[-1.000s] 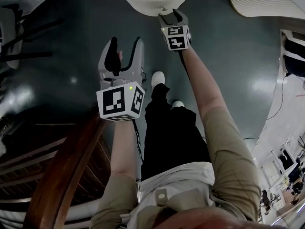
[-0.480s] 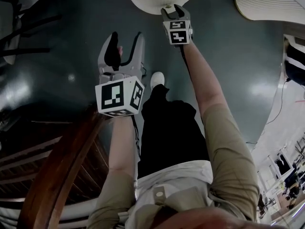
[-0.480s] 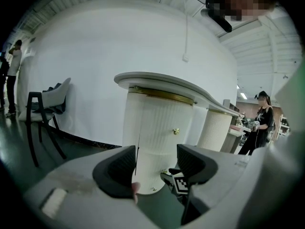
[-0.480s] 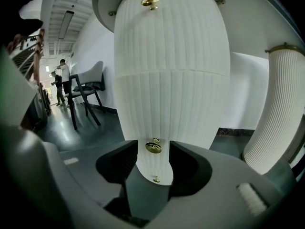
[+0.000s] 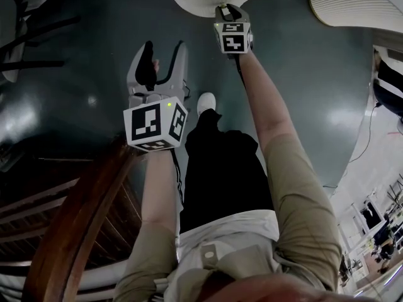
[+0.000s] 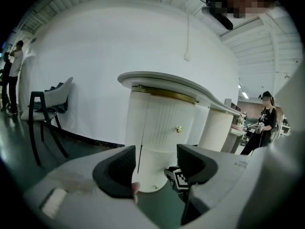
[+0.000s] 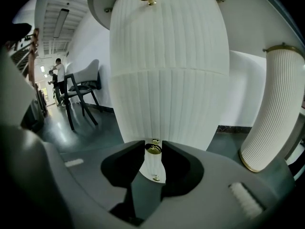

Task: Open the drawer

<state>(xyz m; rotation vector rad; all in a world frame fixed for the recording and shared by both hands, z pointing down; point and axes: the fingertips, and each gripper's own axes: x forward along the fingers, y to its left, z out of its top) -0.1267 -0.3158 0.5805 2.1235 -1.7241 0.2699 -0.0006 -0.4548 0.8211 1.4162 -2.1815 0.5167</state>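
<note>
Right gripper (image 7: 153, 146) has narrowed, jaws closing round brass knob (image 7: 153, 150)

The left grey two-jaw gripper (image 5: 165, 58) (image 6: 155, 162) is held out in front on a bent bare left forearm (image 5: 157, 194), pointing slightly downward, its black-padded jaws wide apart with nothing between them. The right grey two-jaw gripper (image 5: 227, 9) (image 7: 153, 153) reaches further forward on a straighter right arm (image 5: 264, 106). Its jaws are closing, with a small brass knob (image 7: 153, 149) between the pad tips, not clearly squeezed.
</note>
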